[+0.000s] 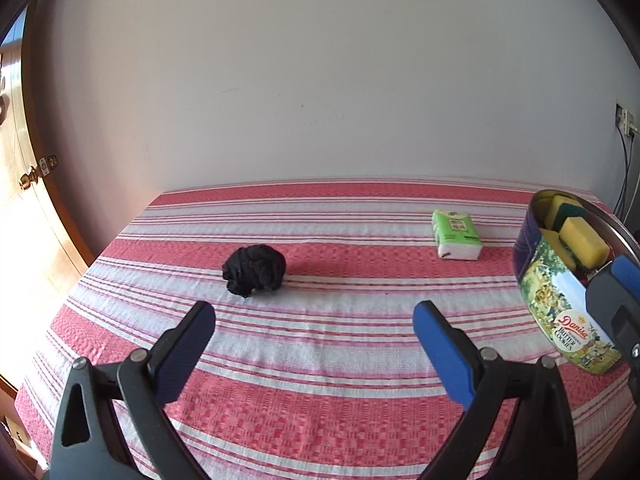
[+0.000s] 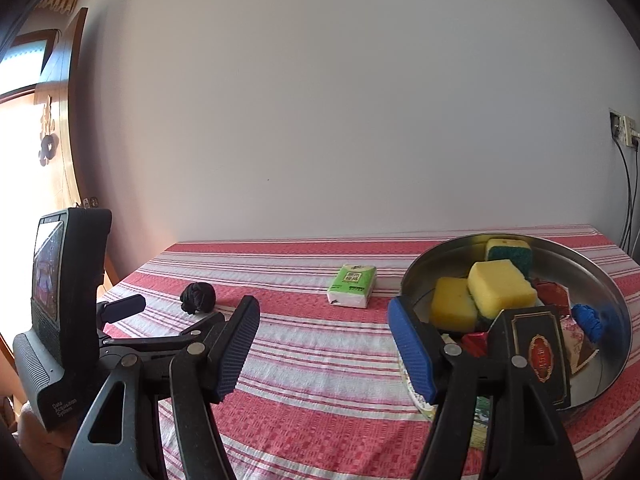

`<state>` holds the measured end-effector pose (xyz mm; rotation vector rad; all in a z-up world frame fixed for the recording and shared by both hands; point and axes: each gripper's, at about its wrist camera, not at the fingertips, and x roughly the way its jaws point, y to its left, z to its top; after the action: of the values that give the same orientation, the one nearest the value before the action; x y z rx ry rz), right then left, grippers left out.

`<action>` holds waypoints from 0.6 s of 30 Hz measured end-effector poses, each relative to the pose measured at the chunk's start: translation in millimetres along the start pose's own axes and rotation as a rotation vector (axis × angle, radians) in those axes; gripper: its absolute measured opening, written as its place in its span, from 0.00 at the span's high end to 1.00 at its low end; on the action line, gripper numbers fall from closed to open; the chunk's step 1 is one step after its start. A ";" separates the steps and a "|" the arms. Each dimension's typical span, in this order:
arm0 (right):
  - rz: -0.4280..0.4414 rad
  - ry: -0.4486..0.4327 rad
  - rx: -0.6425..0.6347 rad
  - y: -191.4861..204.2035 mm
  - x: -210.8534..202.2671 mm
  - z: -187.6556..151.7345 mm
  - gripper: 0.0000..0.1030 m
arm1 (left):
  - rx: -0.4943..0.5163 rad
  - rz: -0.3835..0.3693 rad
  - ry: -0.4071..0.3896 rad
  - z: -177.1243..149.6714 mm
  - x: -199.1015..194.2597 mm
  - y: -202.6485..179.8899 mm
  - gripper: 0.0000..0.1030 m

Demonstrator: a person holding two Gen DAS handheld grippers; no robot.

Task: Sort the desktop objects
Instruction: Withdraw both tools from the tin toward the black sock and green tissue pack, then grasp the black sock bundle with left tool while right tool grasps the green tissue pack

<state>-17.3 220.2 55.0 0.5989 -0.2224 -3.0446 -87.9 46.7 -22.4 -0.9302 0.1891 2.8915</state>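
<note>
The striped bench (image 1: 320, 360) carries a cookie tin (image 2: 600, 360) at the right, already holding sponges (image 2: 500, 288) and small packets; a tissue pack (image 1: 456, 234) and black cloth ball (image 1: 255, 270) are left outside. Left gripper (image 1: 314, 322) and right gripper (image 2: 324, 328): fingers spread, empty

Cookie tin (image 1: 560, 304): right side cut by left-wrist frame edge, partly behind right gripper (image 2: 324, 344) finger. Inside tin: red wrappers (image 2: 554, 294) and blue item (image 2: 588, 320) half hidden behind black box (image 2: 540, 356); kind unclear. Left of tin, tissue pack (image 2: 352, 285) print too small to read.
</note>
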 end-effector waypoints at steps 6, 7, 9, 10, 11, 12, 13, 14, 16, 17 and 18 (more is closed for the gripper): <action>0.033 0.030 -0.016 21.2 23.1 4.5 0.33 | -0.014 0.041 0.023 5.9 18.8 23.9 0.02; 0.036 0.040 -0.016 23.7 28.7 5.5 0.33 | -0.014 0.047 0.026 6.7 21.9 26.7 0.02; 0.037 0.061 -0.015 28.4 40.4 7.1 0.33 | -0.020 0.054 0.035 9.1 29.2 32.3 0.02; 0.035 0.067 -0.010 29.1 45.8 7.7 0.33 | -0.023 0.054 0.040 10.4 32.7 35.5 0.02; 0.036 0.073 -0.005 29.8 51.0 8.7 0.33 | -0.025 0.050 0.046 11.5 36.4 37.1 0.02; 0.034 0.078 -0.001 30.2 57.6 10.0 0.33 | -0.027 0.048 0.054 13.2 40.8 39.3 0.02; 0.028 0.083 0.000 30.6 63.6 11.4 0.33 | -0.029 0.047 0.063 15.5 45.3 41.4 0.02; 0.021 0.090 0.000 30.9 70.1 13.1 0.33 | -0.033 0.046 0.073 17.7 49.7 44.2 0.02; 0.003 0.104 -0.002 30.0 83.0 16.1 0.33 | -0.049 0.047 0.086 21.5 58.1 50.3 0.02; -0.010 0.111 -0.003 29.3 90.1 17.3 0.33 | -0.057 0.045 0.089 23.2 61.2 52.6 0.02; -0.025 0.115 0.000 27.7 97.7 18.8 0.33 | -0.062 0.040 0.090 24.7 64.0 53.9 0.02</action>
<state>-114.8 189.7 39.8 0.7798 -0.2123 -3.0211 -160.9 0.7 -35.2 -1.0808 0.1268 2.9090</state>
